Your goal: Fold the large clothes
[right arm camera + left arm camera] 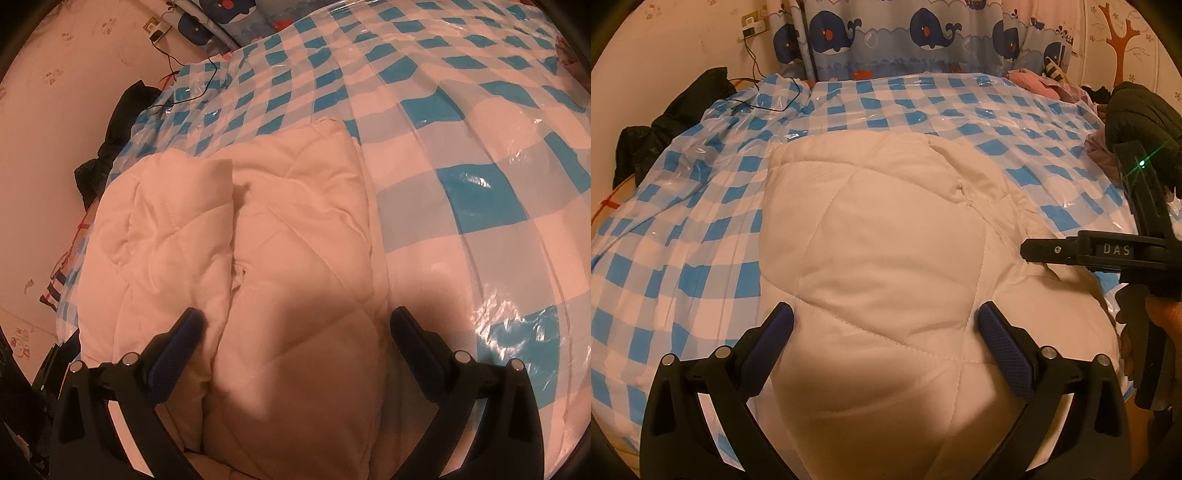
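While the folded white quilted garment (879, 258) lies in the middle of the bed, on the blue-and-white checked plastic sheet (683, 229), the left gripper (885, 325) is held low over its near end with the jaws spread wide and nothing between them. In the left wrist view the blue pads (1004, 350) are seen on either side of a stitched panel, and whether they touch the cloth cannot be told. The garment is seen as a thick rectangular bundle with diamond quilting, a loose fold trailing off its right side.

At the right edge of that view the right gripper (1071, 251) is seen from the side, marked with the letters DAS, above the garment's right edge, held by a hand (1160, 321). In the right wrist view the right gripper (295, 325) is likewise shown with its jaws released and wide apart, nothing being held; beneath them two folded layers of the garment (258, 240) meet along a seam-like crease.

A whale-print curtain (905, 37) is hung behind the bed. A dark garment (665, 125) is heaped at the bed's left edge, beside a black cable (768, 99) running from a wall socket (753, 24). Pink cloth (1041, 83) lies at the far right corner.
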A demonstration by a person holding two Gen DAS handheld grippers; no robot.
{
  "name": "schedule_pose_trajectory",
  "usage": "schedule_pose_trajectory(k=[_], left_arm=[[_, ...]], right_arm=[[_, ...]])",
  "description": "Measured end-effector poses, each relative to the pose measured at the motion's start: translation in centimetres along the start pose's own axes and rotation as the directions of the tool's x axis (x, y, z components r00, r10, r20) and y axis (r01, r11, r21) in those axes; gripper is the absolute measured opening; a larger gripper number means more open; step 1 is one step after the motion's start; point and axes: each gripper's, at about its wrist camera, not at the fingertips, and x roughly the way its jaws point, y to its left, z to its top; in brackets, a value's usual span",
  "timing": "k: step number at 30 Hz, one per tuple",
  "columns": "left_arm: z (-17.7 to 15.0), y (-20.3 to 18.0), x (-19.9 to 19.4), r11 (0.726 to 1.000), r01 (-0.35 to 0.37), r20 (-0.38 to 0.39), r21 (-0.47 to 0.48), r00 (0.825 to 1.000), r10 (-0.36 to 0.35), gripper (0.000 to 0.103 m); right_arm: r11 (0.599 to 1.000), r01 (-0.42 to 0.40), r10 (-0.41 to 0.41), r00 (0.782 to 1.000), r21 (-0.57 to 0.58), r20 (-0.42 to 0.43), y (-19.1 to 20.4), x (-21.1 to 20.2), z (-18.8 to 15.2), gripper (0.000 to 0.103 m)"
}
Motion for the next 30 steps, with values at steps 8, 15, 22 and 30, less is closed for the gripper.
schedule_pose_trajectory(k=[8, 15, 22, 30], left_arm=[[-2.4, 10.6, -0.3, 0.887, 0.194, 0.093, -0.418, 0.981, -0.171, 0.095], [-1.5, 8.4, 1.5, 0.907, 0.265, 0.058, -0.327, 0.964, -0.260, 0.096], [-0.1, 14.0, -0.3, 0.944, 0.062, 0.042, -0.323, 0.998, -0.052, 0.096], [-1.8, 19.5, -2.8, 0.896, -0.054, 0.083, -0.440, 0.991, 0.100, 0.096]], right_arm=[[0.999, -0.032, 0.032, 0.999, 0.016, -0.005, -0.2, 1.0, -0.1, 0.097], [0.996, -0.086, 0.086, 0.996, 0.003, -0.009, 3.1, 3.5, -0.4, 0.098], [0.985, -0.159, 0.156, 0.987, -0.068, -0.045, 11.0, 8.7, 0.8, 0.098], [0.988, -0.018, 0.021, 1.000, -0.155, 0.019, 11.8, 5.4, 2.0, 0.097]])
